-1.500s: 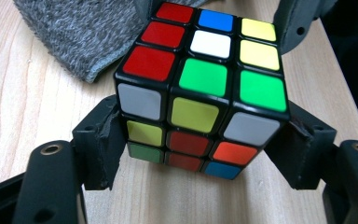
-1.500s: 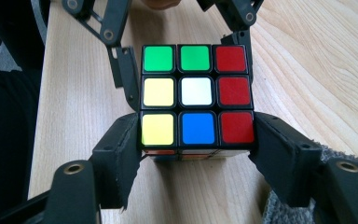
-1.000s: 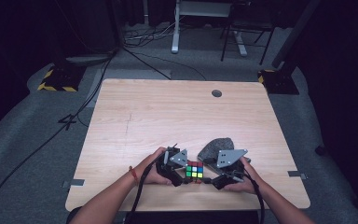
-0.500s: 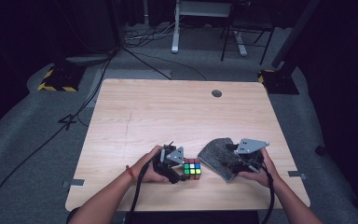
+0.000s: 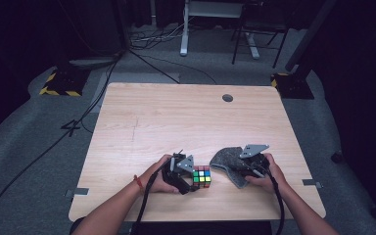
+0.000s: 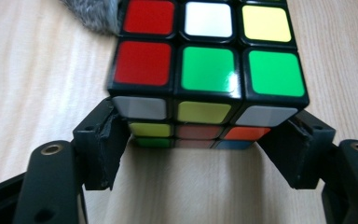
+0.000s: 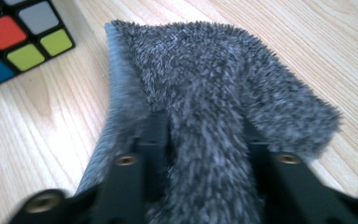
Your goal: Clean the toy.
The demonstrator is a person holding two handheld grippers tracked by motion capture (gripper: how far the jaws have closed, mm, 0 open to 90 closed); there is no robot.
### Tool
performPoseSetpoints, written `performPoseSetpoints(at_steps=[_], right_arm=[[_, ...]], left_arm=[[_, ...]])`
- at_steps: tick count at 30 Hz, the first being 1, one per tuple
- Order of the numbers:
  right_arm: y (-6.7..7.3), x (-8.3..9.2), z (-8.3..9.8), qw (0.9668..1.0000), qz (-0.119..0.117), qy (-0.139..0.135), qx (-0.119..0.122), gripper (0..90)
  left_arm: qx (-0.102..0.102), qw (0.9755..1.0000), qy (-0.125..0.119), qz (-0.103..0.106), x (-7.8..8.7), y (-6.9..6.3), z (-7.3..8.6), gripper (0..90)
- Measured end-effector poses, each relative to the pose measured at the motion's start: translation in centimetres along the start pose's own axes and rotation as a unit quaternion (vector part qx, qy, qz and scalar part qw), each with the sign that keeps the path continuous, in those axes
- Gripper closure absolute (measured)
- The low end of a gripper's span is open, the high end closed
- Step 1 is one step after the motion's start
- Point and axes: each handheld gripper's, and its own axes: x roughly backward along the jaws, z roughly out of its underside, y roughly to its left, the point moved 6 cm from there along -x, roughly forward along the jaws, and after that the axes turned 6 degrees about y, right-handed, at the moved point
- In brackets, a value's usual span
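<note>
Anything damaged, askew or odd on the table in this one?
One thing: the left gripper, clamped on the cube, has chipped, ragged pads where they meet the cube's corners. The grey cloth lies bunched up, a fold pinched in the right gripper, whose jaws have just been closing. Nothing spilled.

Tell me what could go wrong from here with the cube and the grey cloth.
The left gripper clamps only the cube's near bottom corners, so it could pop out or tip if lifted. The right gripper, whose jaws have just been closing, pinches a bunched fold of the grey cloth; it may slip out. The cloth lies close to the cube and could nudge it.
</note>
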Motion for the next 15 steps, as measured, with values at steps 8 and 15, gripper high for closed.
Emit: performPoseSetpoints(at_steps=[8, 15], right_arm=[[-0.5, 1.6, 0.2, 0.9996, 0.008, -0.028, -0.005, 75.3], [-0.6, 4.3, -0.8, 0.995, -0.001, -0.097, -0.025, 75.3]], left_arm=[[0.0, 0.9999, -0.006, -0.012, 0.3, 0.3, -0.3, 33.9], [0.036, 0.9972, -0.029, -0.059, 1.7, 1.5, -0.7, 33.9]])
